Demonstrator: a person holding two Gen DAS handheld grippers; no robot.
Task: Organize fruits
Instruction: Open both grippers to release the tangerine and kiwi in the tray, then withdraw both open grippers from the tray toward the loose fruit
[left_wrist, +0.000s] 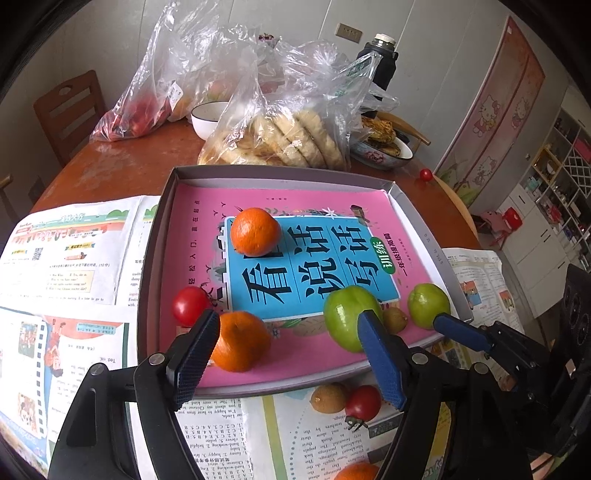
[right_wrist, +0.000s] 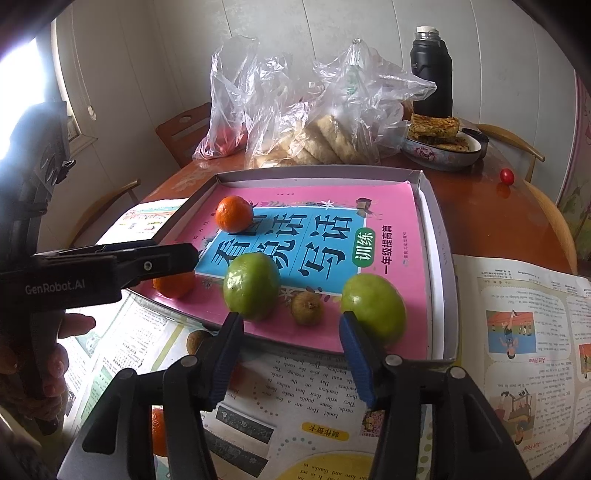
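Note:
A shallow grey tray (left_wrist: 159, 240) lined with a pink book holds two oranges (left_wrist: 255, 232) (left_wrist: 242, 340), a red tomato (left_wrist: 189, 305), two green fruits (left_wrist: 345, 317) (left_wrist: 428, 304) and a small brown fruit (left_wrist: 394, 319). My left gripper (left_wrist: 291, 360) is open and empty over the tray's near edge, its left finger against the near orange. My right gripper (right_wrist: 291, 358) is open and empty just before the tray (right_wrist: 441, 258), facing the brown fruit (right_wrist: 306, 308) between the green fruits (right_wrist: 251, 286) (right_wrist: 373, 308). Outside the tray lie a brown fruit (left_wrist: 328, 398), a tomato (left_wrist: 363, 403) and an orange (left_wrist: 356, 472).
Open picture books (left_wrist: 70, 254) cover the near table. Behind the tray stand plastic bags of flatbread (left_wrist: 280, 140) and red fruit (left_wrist: 133, 114), a white bowl (left_wrist: 207, 118), a dish of pancakes (right_wrist: 439, 144) and a black flask (right_wrist: 431, 70). A cherry tomato (right_wrist: 506, 176) lies far right.

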